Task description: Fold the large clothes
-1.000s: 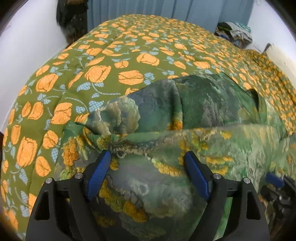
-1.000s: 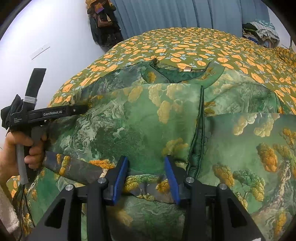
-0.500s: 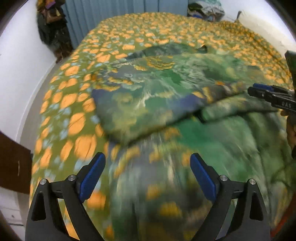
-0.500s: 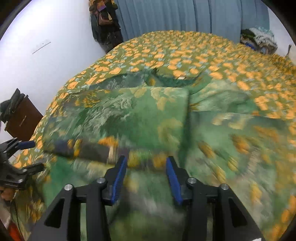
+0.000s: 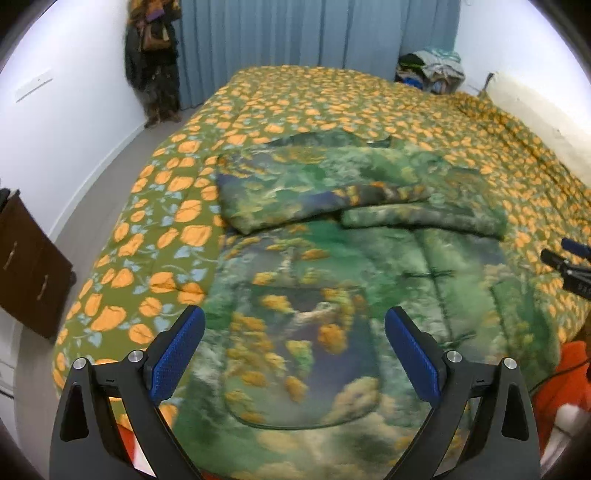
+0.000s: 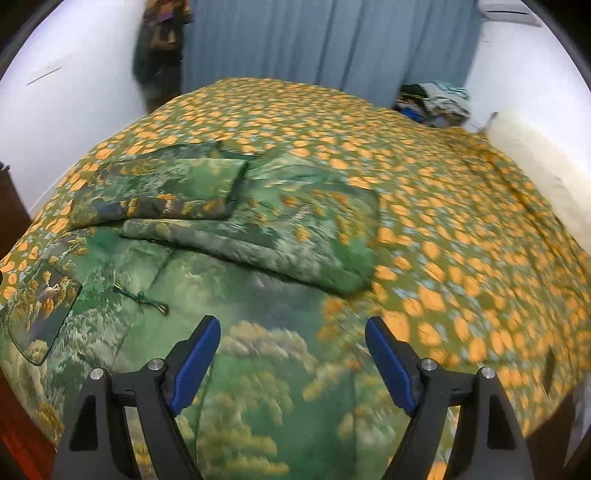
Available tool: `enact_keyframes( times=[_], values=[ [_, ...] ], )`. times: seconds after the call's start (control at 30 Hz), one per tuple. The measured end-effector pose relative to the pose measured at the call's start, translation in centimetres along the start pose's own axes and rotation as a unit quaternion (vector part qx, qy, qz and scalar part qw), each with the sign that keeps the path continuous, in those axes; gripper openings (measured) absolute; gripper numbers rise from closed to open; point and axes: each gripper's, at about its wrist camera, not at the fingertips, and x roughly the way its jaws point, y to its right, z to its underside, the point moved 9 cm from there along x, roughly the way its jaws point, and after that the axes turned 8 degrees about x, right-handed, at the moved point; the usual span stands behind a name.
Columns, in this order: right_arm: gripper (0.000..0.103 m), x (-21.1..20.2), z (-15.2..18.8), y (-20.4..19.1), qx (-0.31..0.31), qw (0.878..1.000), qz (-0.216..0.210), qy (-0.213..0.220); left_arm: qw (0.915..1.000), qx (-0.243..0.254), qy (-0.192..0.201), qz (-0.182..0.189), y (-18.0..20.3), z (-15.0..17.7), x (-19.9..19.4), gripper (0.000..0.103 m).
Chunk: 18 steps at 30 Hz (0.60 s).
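Left gripper (image 5: 294, 354) and right gripper (image 6: 291, 363) hang spread, jaws opening, empty, above the robe (image 5: 369, 266) at the bed's (image 5: 295, 96) near edge. Only the right view shows its cord (image 6: 142, 298); only the left shows a cabinet (image 5: 29, 266).

Bedroom with a large bed under a floral bedspread

The bedspread (image 5: 295, 99), olive green with orange flowers and pale blue leaves, covers the whole bed. Behind it hang blue-grey curtains (image 5: 314, 33) between white walls (image 5: 66, 110). Dark clothes and a bag (image 5: 153, 55) hang in the far left corner above a grey floor (image 5: 99, 177). A dark brown cabinet (image 5: 29, 266) stands against the left wall. A heap of clothing (image 5: 432, 70) lies in the far right corner, near a cream headboard or cushion (image 5: 535, 114). Light is even and bright.
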Motion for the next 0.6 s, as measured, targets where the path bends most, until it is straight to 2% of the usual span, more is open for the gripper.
enact_keyframes(
  times=[0.2,0.6],
  values=[
    [0.082,-1.5,0.7,0.5,-0.001,1.000,0.024,0.015,0.9994,0.032,0.010,-0.008,2.3,-0.4,-1.0,0.098],
    [0.082,-3.2,0.8,0.4,0.000,0.998,0.042,0.036,0.9995,0.025,0.005,-0.018,2.4,0.4,-1.3,0.098]
  ],
)
